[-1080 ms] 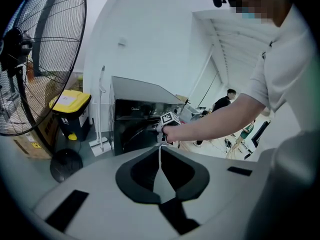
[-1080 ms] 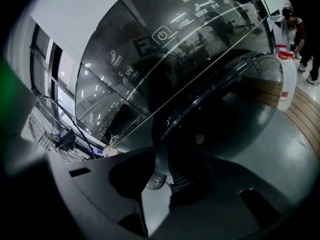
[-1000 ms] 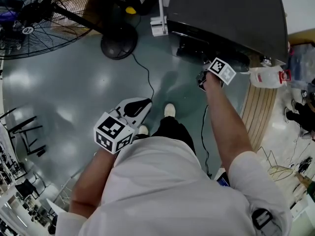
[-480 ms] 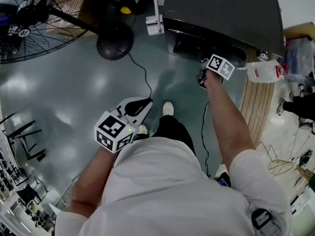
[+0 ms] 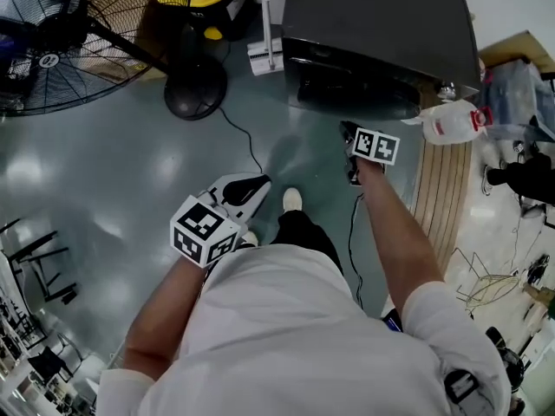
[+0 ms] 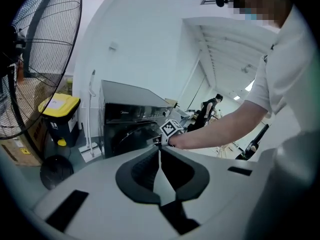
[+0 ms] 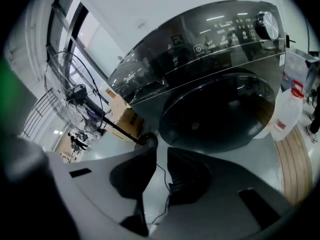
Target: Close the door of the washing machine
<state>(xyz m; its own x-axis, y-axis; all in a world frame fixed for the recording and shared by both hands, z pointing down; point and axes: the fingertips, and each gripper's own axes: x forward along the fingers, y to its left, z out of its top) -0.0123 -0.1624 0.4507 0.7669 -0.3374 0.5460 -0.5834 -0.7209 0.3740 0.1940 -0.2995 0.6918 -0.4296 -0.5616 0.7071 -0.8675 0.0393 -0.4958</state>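
Your left tongs [image 6: 159, 151] are hanging closed and empty. Your right tongs [image 7: 161, 154], jaws just opening on nothing, are facing the washing machine [image 7: 200, 59], its door [image 7: 220, 111] seemingly sitting flush. You're likely finishing: next, confirm it's latched.

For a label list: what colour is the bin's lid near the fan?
Yellow; the bin lid shows best in the left gripper view.

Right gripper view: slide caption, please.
Right gripper, jaws just opening with nothing between them, faces the washing machine, its round door apparently closed, white jug beside it.
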